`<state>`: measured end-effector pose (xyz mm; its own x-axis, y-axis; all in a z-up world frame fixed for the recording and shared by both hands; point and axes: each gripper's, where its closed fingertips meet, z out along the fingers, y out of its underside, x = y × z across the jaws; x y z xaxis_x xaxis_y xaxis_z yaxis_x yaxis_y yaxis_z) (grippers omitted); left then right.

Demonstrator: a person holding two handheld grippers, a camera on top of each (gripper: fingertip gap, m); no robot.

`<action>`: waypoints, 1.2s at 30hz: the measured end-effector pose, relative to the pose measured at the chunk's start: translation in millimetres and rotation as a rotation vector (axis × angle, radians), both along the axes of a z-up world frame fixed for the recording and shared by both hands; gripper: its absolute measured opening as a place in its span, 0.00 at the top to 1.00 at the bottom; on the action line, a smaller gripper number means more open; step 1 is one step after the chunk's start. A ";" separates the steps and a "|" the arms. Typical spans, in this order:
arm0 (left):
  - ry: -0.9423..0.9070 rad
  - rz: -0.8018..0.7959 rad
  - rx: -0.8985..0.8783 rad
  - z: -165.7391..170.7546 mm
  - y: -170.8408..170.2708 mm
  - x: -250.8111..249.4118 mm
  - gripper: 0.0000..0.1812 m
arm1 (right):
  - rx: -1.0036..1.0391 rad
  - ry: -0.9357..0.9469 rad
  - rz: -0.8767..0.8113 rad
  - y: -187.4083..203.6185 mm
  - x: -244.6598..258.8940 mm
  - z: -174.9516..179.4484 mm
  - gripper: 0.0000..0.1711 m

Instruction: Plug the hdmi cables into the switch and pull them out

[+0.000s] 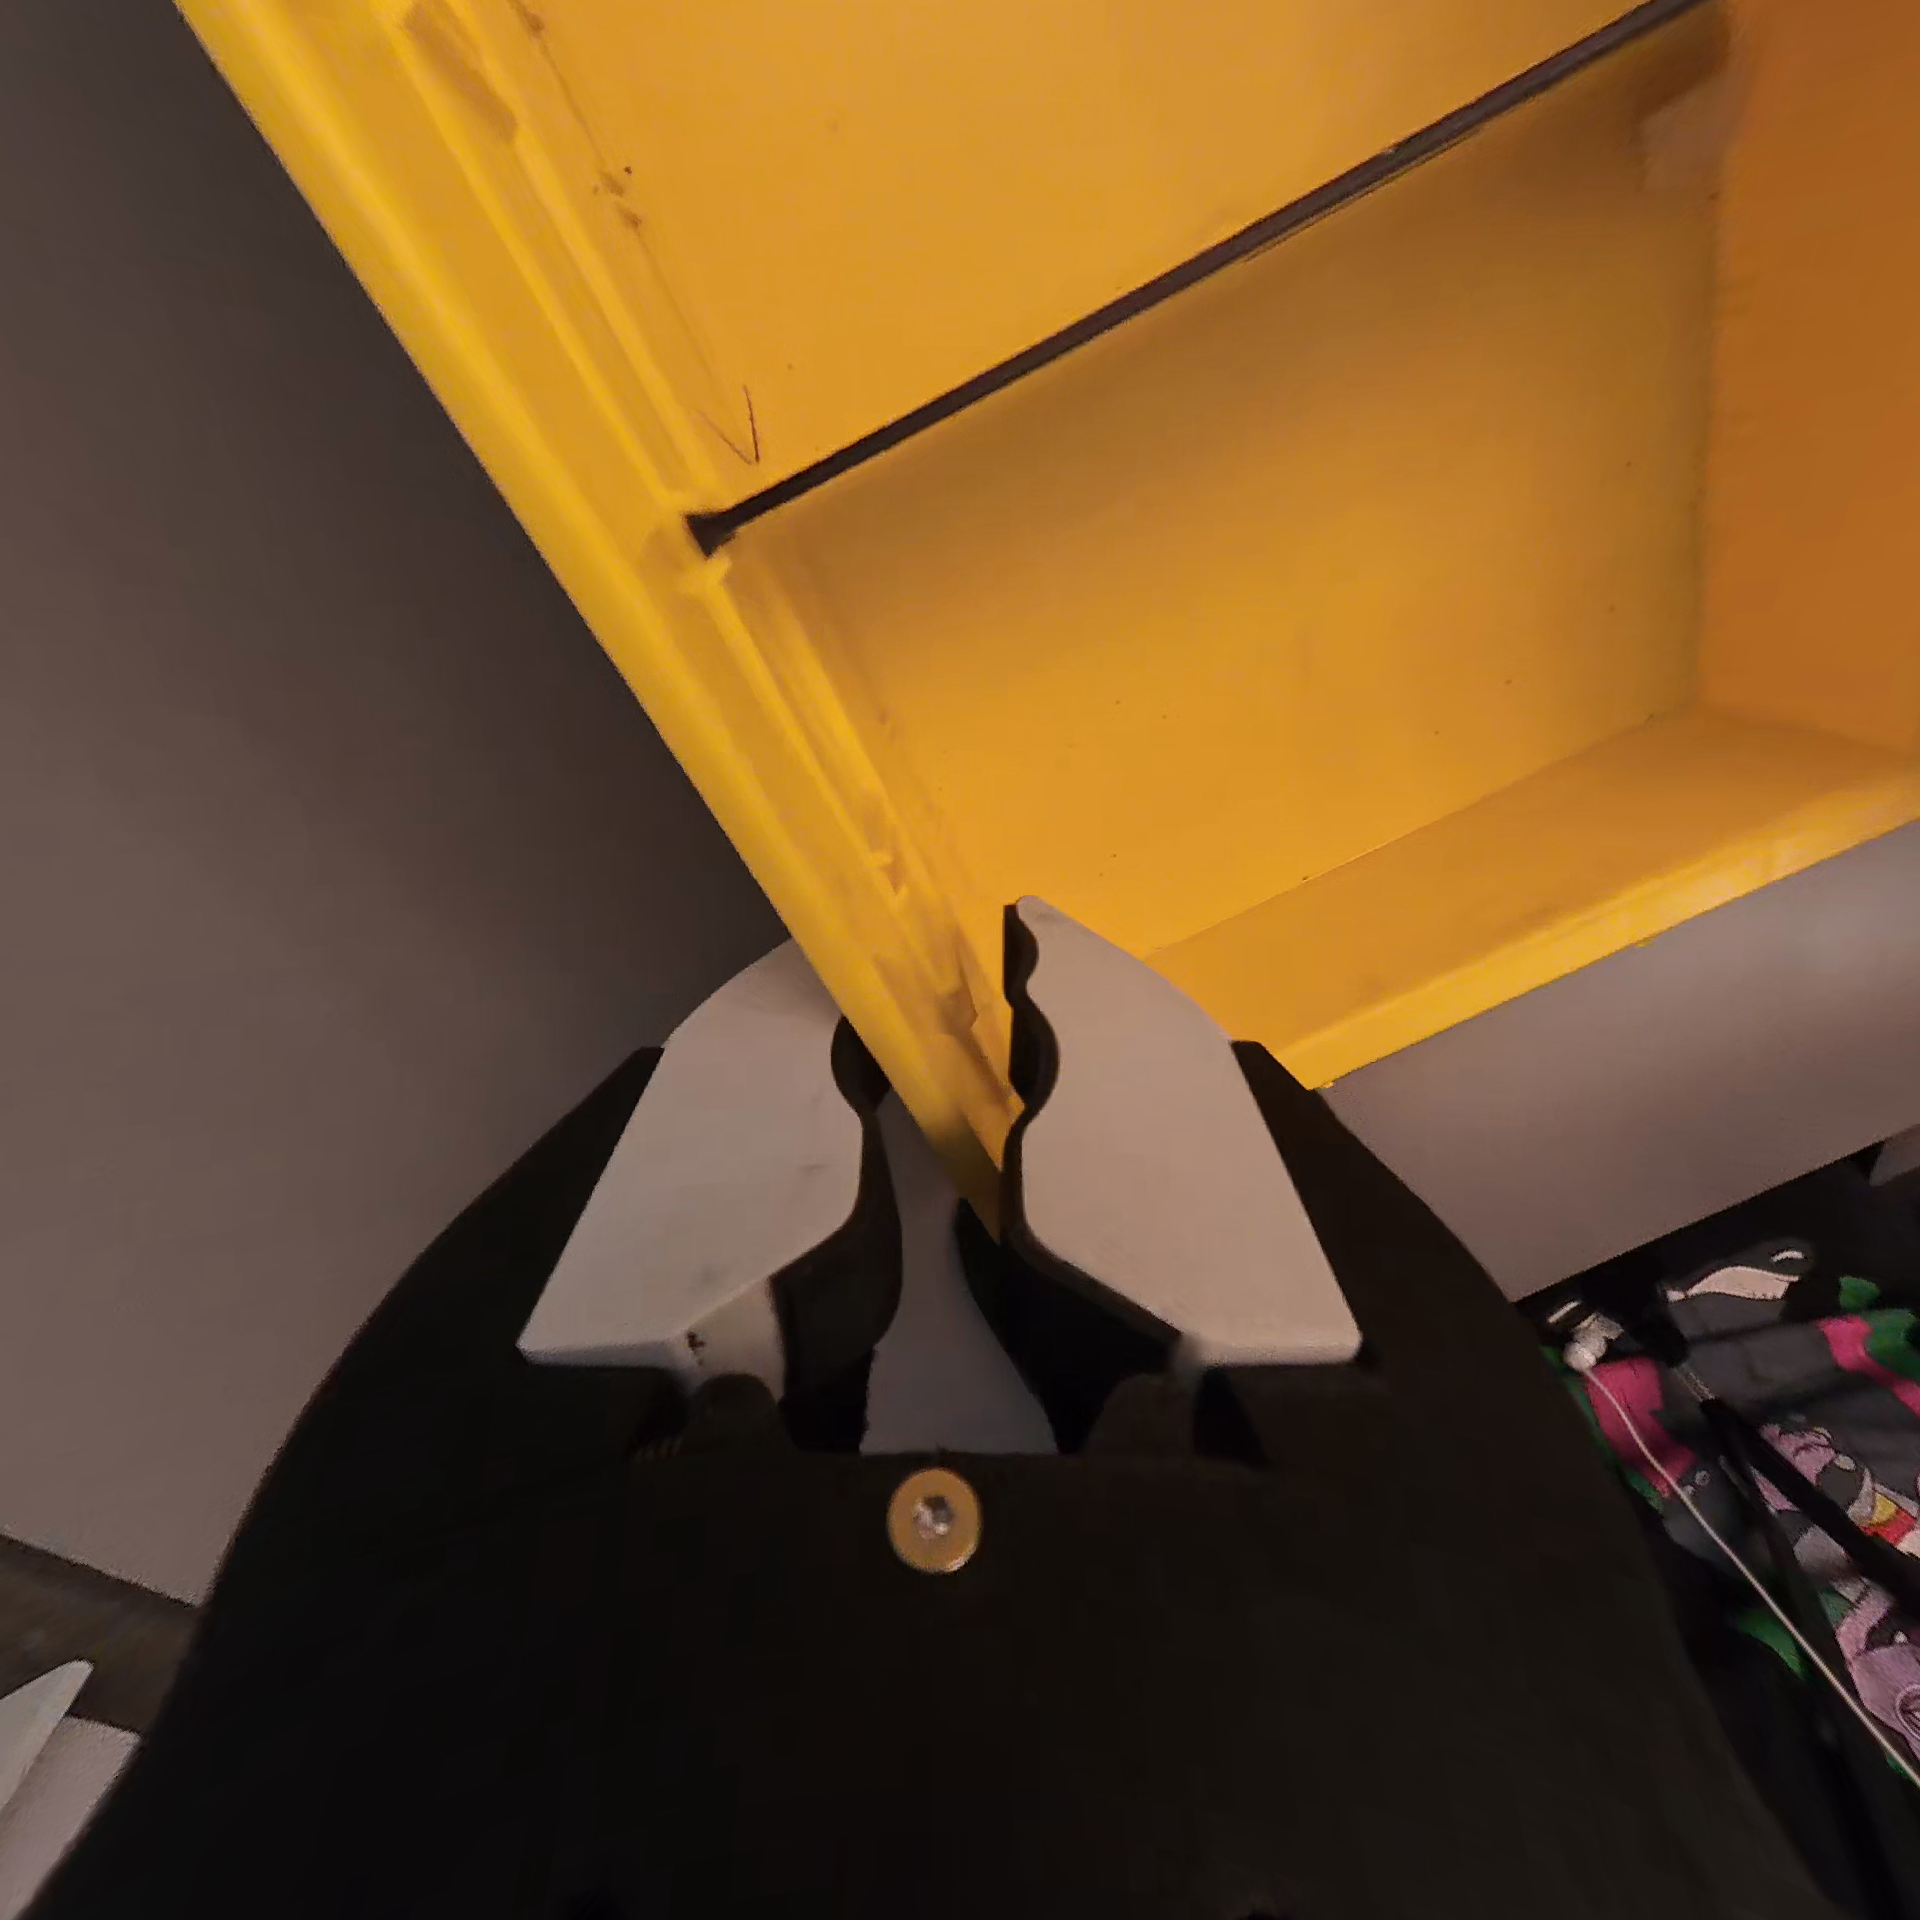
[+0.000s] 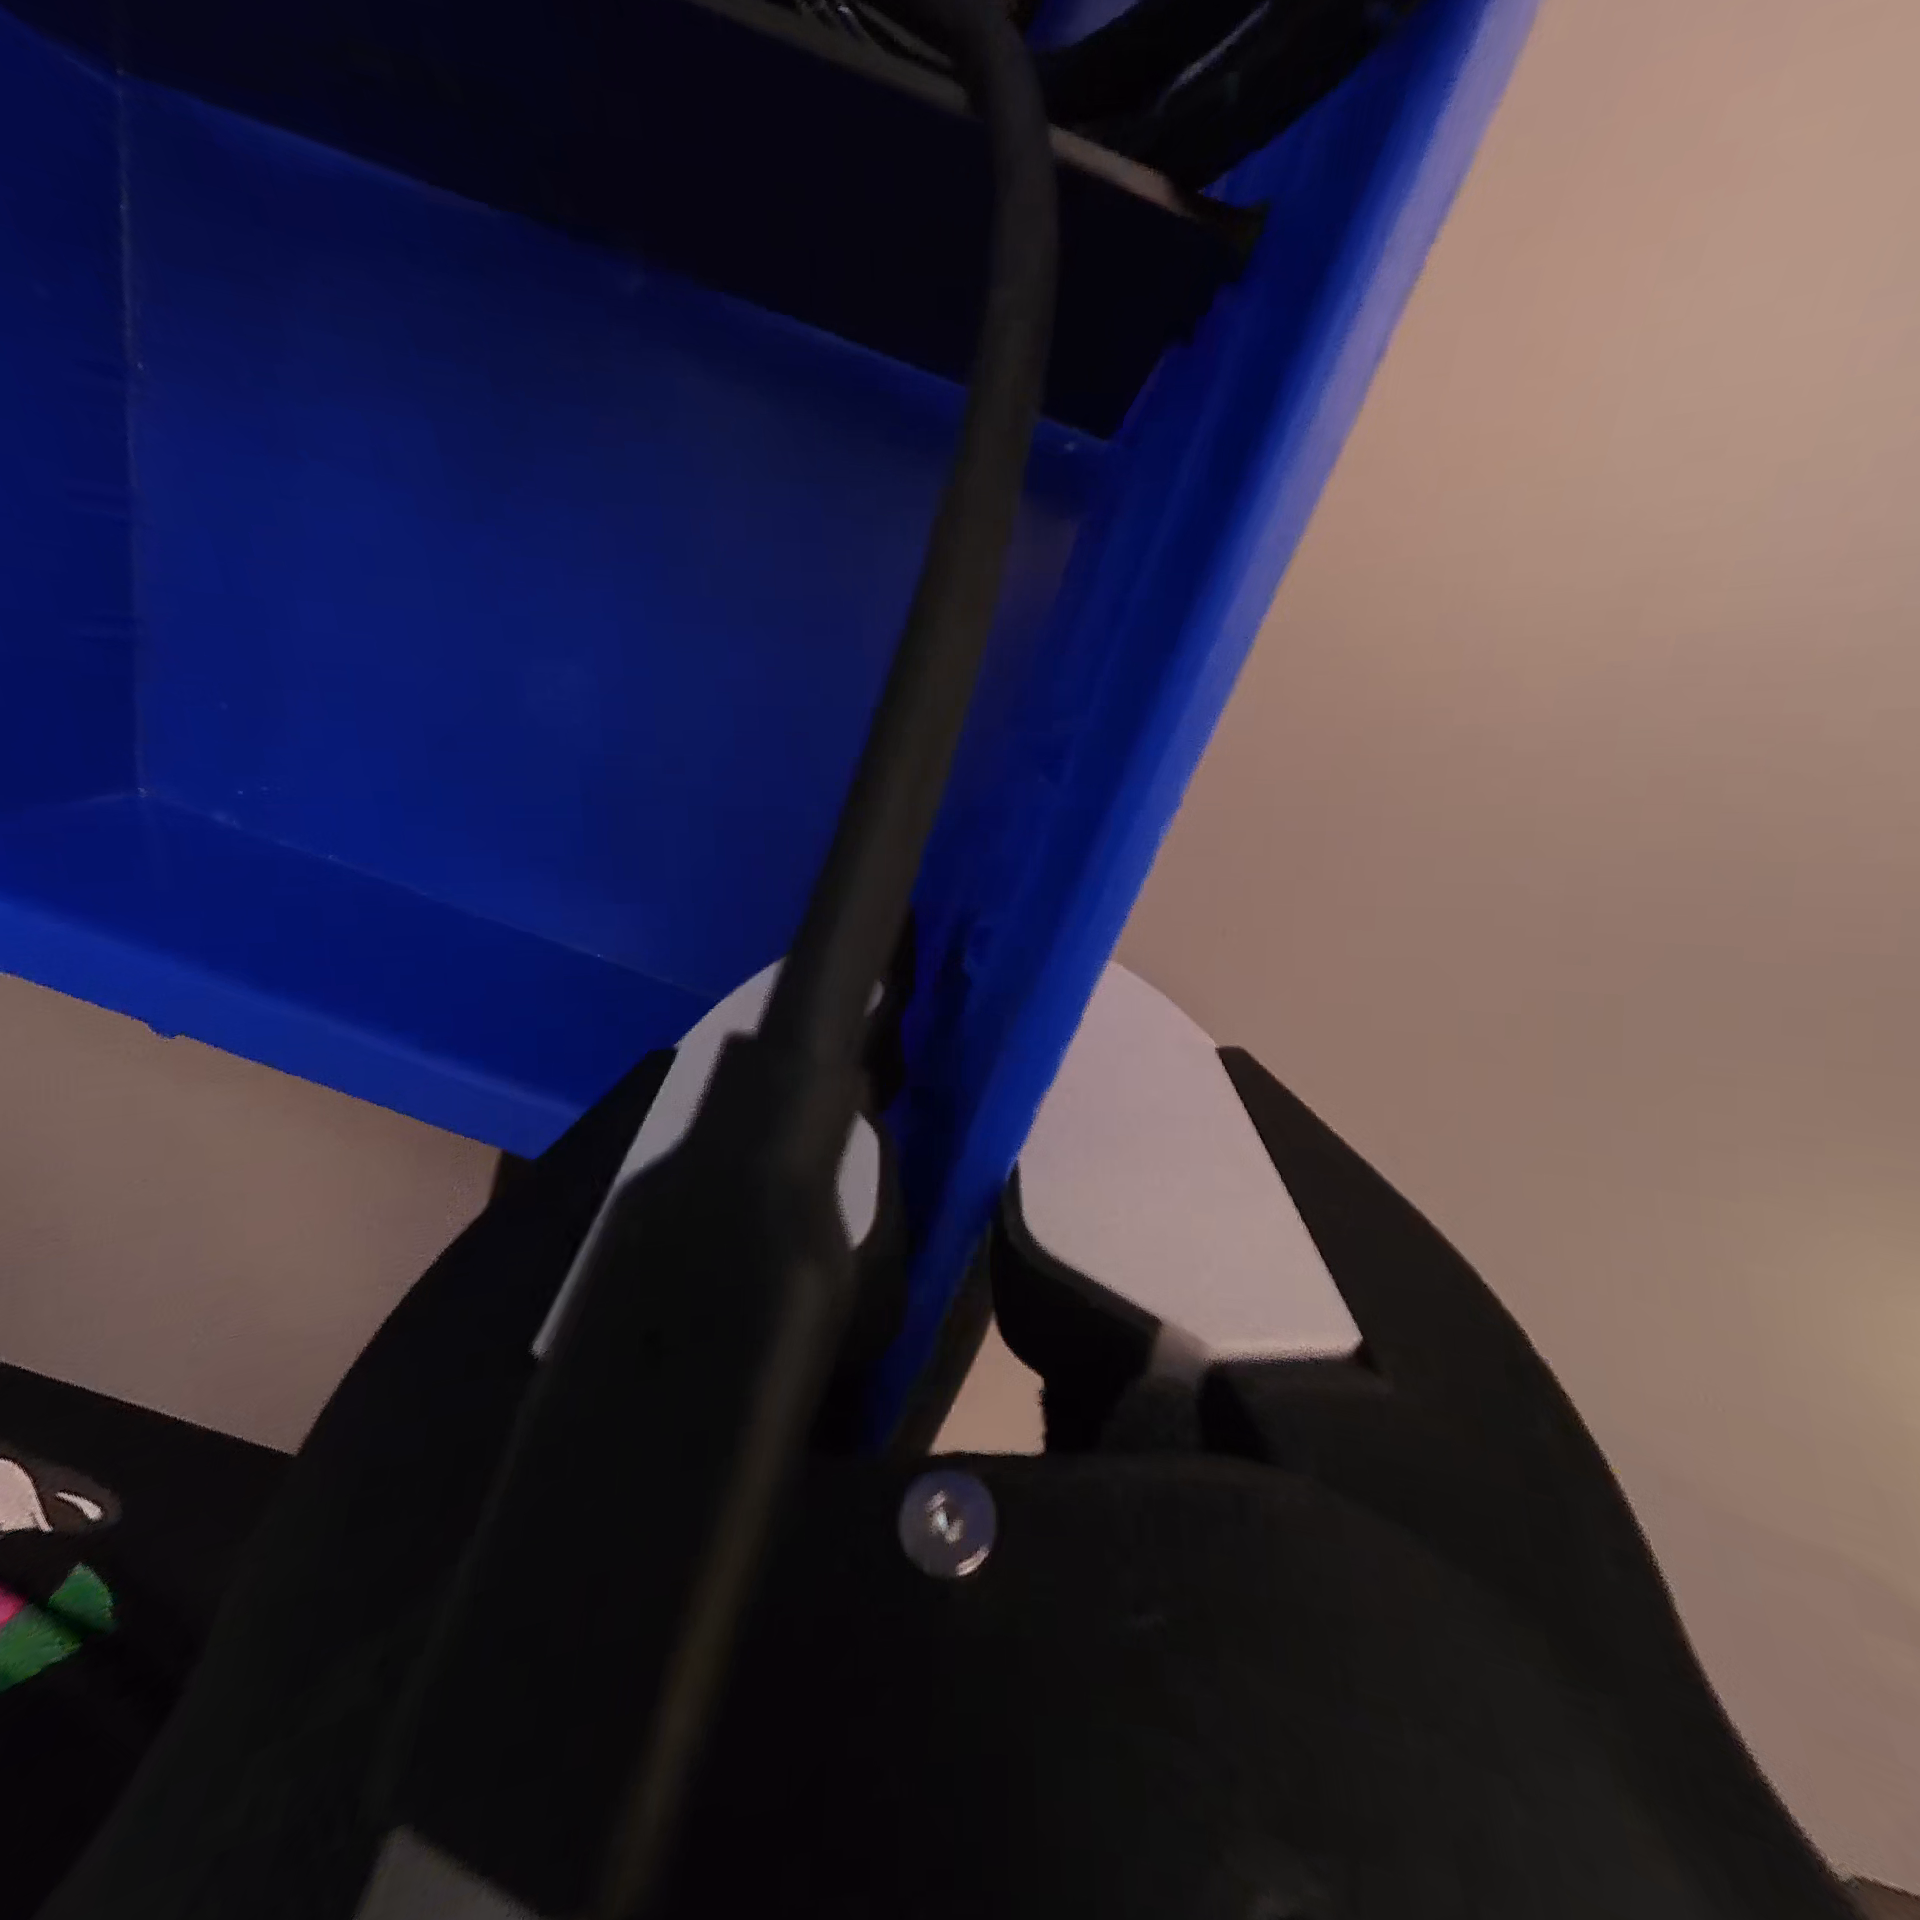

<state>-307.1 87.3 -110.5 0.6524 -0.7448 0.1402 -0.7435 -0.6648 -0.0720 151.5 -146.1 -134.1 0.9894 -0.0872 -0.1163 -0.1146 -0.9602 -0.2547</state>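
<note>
A plain grey-beige wall [image 1: 260, 727] fills the background of both views. In the left wrist view a yellow bin [image 1: 1299, 623], split by a thin dark divider [image 1: 1143, 312], has its side wall pinched in the left claw [image 1: 935, 1049]. The right claw [image 2: 940, 1122] grips the wall of a blue bin [image 2: 468, 623], a black hdmi cable [image 2: 935, 644] trailing out over its fingers. A patterned cloth [image 1: 1766, 1507] lies below; no table shows.
</note>
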 end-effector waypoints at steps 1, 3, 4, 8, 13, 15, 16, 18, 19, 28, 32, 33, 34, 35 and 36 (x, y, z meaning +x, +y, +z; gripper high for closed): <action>-0.006 -0.007 -0.005 0.2 -1.3 2.6 0.90 | 0.010 0.002 -0.001 1.5 -2.8 0.5 0.91; -0.018 -0.025 -0.013 0.6 -3.6 6.7 0.89 | 0.021 0.000 -0.018 0.6 -5.0 3.4 0.84; -0.028 -0.030 -0.022 1.0 -5.4 8.0 0.88 | 0.041 -0.005 -0.035 -0.7 -4.1 8.2 0.81; -0.101 -0.018 -0.083 7.5 -13.5 9.1 0.88 | 0.320 0.015 -0.179 -5.7 1.7 61.0 0.76; -0.252 -0.003 -0.053 37.6 -16.4 0.7 0.90 | 1.015 -0.019 -0.053 3.4 -78.2 185.7 0.79; -0.297 0.025 0.001 51.8 -12.9 -6.5 0.90 | 1.221 -0.073 0.131 18.3 -140.3 216.4 0.78; -0.321 0.036 0.022 58.0 -12.0 -9.3 0.90 | 1.218 -0.083 0.236 29.5 -172.0 213.3 0.78; -0.351 0.046 0.049 66.7 -12.7 -14.6 0.90 | 1.048 -0.014 0.370 57.8 -226.5 183.8 0.64; -0.357 0.047 0.061 69.6 -13.2 -17.4 0.90 | 0.970 0.030 0.405 71.5 -247.9 168.3 0.64; -0.435 0.029 0.102 83.6 -9.8 -15.8 0.90 | 0.527 -0.057 0.311 147.7 -264.7 76.2 0.63; -0.426 0.020 0.095 81.3 -8.8 -14.0 0.91 | 0.377 0.064 0.254 161.0 -267.4 60.8 0.65; -0.431 0.014 0.097 82.3 -9.0 -12.7 0.91 | 0.334 0.093 0.239 162.7 -269.0 58.3 0.66; -0.434 0.009 0.100 83.3 -9.1 -11.6 0.91 | 0.299 0.109 0.228 164.6 -270.2 56.7 0.68; -0.436 0.006 0.104 84.0 -9.4 -10.9 0.91 | 0.267 0.133 0.222 165.4 -273.3 55.4 0.74; -0.435 0.002 0.106 84.7 -10.1 -10.2 0.91 | 0.243 0.152 0.201 167.4 -275.2 54.5 0.78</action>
